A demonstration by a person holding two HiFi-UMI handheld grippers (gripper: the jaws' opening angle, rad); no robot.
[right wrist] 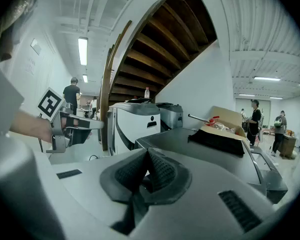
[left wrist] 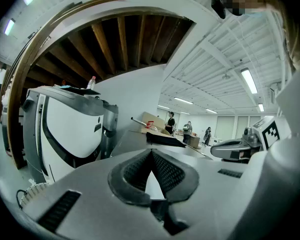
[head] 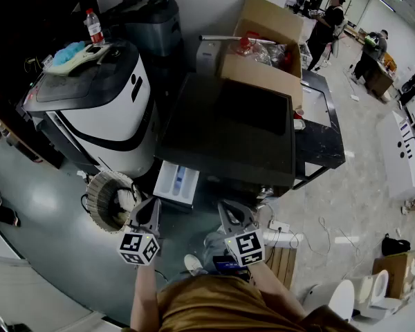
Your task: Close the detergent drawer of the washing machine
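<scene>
The washing machine [head: 228, 133] has a dark flat top and stands in the middle of the head view. Its white detergent drawer [head: 177, 181] sticks out of the front at the left, pulled open, with a blue part inside. My left gripper [head: 154, 206] hangs just below and left of the drawer, shut and empty, apart from it. My right gripper [head: 225, 206] is to the drawer's right, in front of the machine, also shut and empty. In the left gripper view the left gripper [left wrist: 151, 153] points at the machine top [left wrist: 132, 140]; the right gripper [right wrist: 147, 152] does likewise.
A white and black appliance [head: 104, 109] stands left of the washer, with a bottle [head: 93, 26] on it. An open cardboard box [head: 263, 47] rests on the washer's back. A round basket [head: 109, 199] sits on the floor at left, a power strip [head: 285, 238] at right. People stand far right.
</scene>
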